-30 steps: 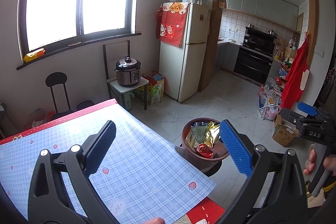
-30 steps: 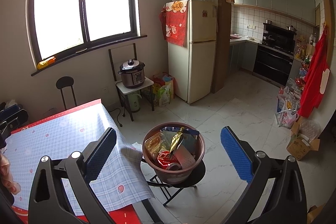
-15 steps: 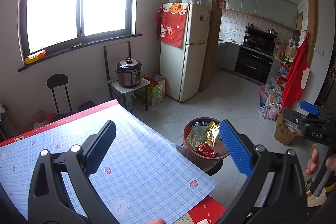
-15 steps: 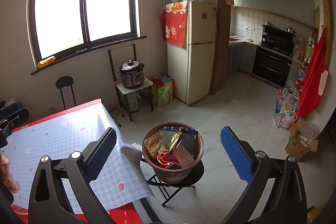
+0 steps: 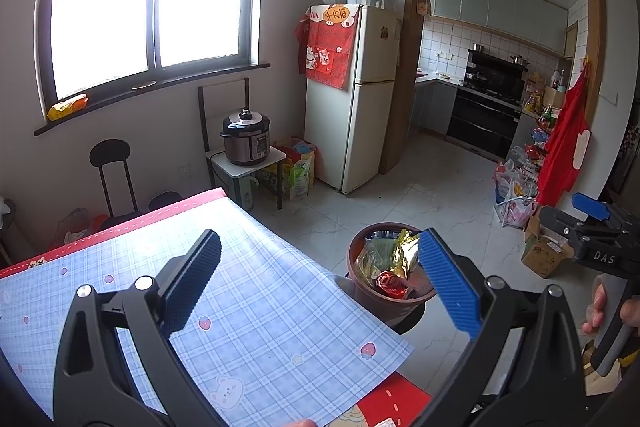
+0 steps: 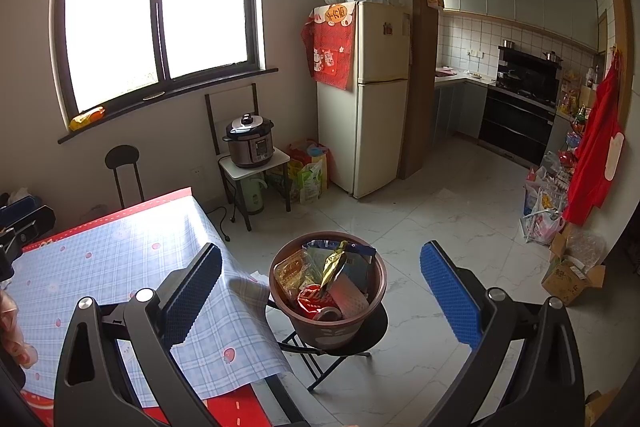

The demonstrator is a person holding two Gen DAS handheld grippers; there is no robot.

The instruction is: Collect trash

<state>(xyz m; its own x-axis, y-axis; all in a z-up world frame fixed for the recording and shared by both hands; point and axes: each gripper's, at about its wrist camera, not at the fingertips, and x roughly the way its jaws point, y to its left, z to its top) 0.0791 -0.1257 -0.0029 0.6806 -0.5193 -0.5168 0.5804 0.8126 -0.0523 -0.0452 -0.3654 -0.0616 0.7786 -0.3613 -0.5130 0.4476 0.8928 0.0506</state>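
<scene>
Seemingly we are almost done — both grippers, left gripper (image 5: 318, 289) and right gripper (image 6: 320, 291), hold jaws spread and empty, wrappers fill the bin (image 6: 327, 311) just off the table's (image 5: 256, 311) corner.

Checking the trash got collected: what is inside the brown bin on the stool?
The brown bin holds a gold foil wrapper, a red wrapper, a clear snack bag and a blue packet. Anything beneath them is covered.
</scene>
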